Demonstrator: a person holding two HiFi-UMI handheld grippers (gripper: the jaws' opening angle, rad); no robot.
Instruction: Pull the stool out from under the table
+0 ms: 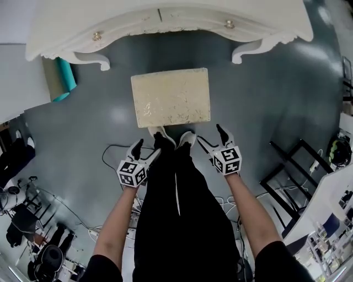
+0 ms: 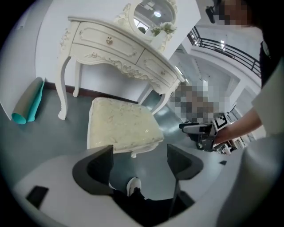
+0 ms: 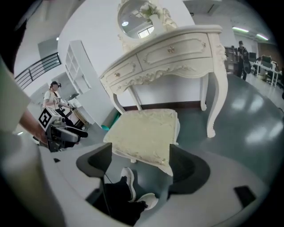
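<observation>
The cream padded stool [image 1: 171, 97] stands on the grey floor just in front of the white dressing table [image 1: 165, 16], outside its legs, with the person's shoes at its near edge. My left gripper [image 1: 146, 150] hangs open and empty beside the left leg, short of the stool's near left corner. My right gripper [image 1: 210, 134] is open and empty too, just off the near right corner. In the left gripper view the stool [image 2: 122, 124] lies beyond the left gripper [image 2: 138, 162]. In the right gripper view the stool [image 3: 144, 133] sits right ahead of the right gripper [image 3: 138, 162].
A rolled teal mat [image 1: 60, 80] leans by the table's left leg. A black frame [image 1: 292, 171] stands at the right. Cables [image 1: 110, 160] trail on the floor behind the left gripper. A white shelf unit [image 3: 82, 75] stands left of the table.
</observation>
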